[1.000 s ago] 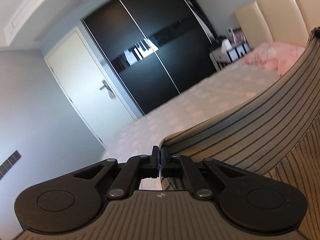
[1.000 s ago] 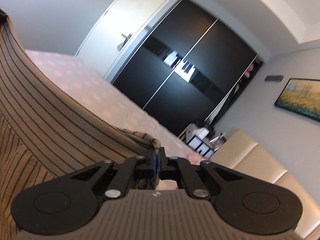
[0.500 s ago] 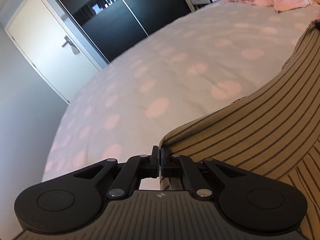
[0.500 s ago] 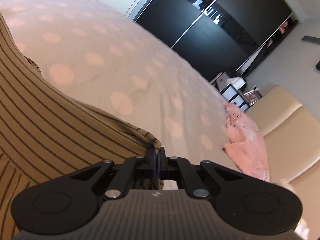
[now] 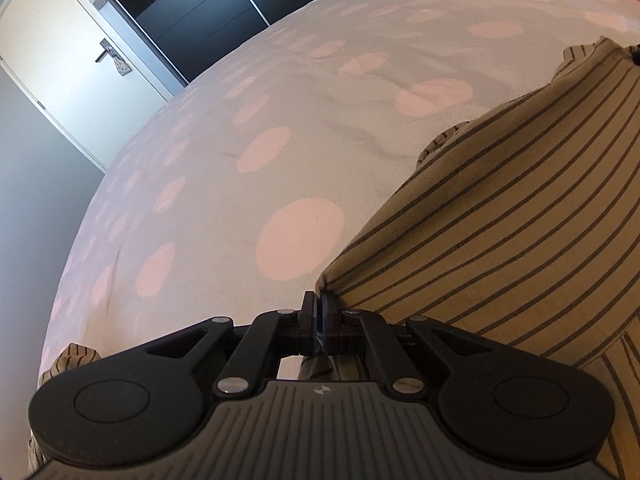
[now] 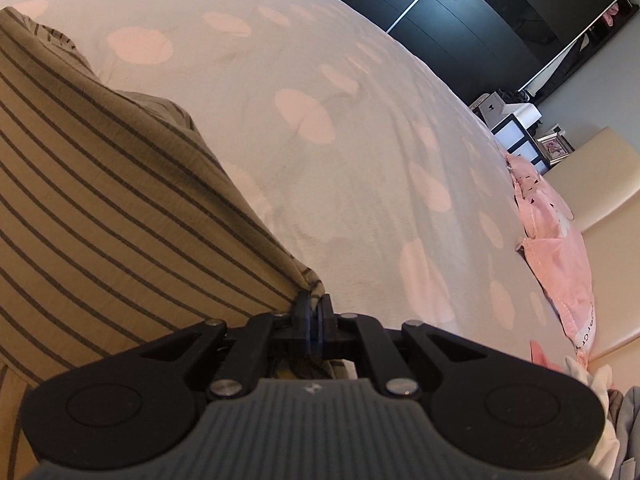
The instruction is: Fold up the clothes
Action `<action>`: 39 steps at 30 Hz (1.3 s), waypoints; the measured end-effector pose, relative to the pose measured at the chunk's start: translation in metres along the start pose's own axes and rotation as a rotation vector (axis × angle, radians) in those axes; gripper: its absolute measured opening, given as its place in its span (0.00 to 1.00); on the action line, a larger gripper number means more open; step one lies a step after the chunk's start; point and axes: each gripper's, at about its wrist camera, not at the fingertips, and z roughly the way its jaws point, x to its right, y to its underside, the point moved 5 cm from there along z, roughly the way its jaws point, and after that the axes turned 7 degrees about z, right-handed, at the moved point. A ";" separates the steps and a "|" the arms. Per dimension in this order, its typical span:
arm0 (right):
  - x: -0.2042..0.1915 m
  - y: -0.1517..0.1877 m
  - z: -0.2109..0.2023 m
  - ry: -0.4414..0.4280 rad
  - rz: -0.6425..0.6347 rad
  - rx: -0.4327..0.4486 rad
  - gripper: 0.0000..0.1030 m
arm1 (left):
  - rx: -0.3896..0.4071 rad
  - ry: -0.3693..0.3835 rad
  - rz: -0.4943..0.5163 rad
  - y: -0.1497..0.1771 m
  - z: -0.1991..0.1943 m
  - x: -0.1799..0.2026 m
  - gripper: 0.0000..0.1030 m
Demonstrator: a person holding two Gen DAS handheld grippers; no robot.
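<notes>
I see the bed (image 5: 248,128), its pale cover dotted with pink circles, filling both of my wrist views. Beyond its far edge stand a black sliding wardrobe (image 6: 460,12) and a white door (image 5: 68,52).

The tan striped garment (image 5: 500,216) lies partly on the cover and runs as a taut band between my 2 grippers; in the left wrist view it spreads off to the right, in the right wrist view (image 6: 100,208) to the left. A pink cloth (image 6: 556,240) is bunched along the bed's headboard edge.

My left gripper (image 5: 319,316) has its jaws pressed together on a corner of the garment. My right gripper (image 6: 314,320) is clamped the same way on another corner.
</notes>
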 end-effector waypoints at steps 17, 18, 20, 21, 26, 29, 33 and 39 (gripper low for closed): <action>0.066 0.031 -0.142 -0.138 0.223 0.050 0.39 | 0.075 0.116 -0.280 0.058 -0.136 -0.046 0.38; 0.069 0.041 -0.154 -0.148 0.235 0.044 0.39 | 0.067 0.122 -0.278 0.066 -0.147 -0.044 0.38; 0.074 0.064 -0.177 -0.167 0.265 0.023 0.39 | 0.051 0.134 -0.274 0.081 -0.170 -0.040 0.39; 0.076 0.077 -0.188 -0.172 0.281 0.009 0.39 | 0.048 0.138 -0.269 0.089 -0.182 -0.037 0.39; 0.074 0.145 -0.238 -0.199 0.359 -0.059 0.40 | 0.047 0.155 -0.307 0.119 -0.233 -0.020 0.42; 0.068 0.186 -0.265 -0.236 0.433 -0.077 0.40 | 0.046 0.175 -0.324 0.133 -0.255 -0.001 0.42; 0.049 0.235 -0.297 -0.283 0.476 -0.098 0.40 | 0.035 0.200 -0.325 0.155 -0.279 0.030 0.42; 0.007 0.290 -0.344 -0.382 0.450 -0.118 0.41 | -0.028 0.257 -0.321 0.196 -0.306 0.076 0.42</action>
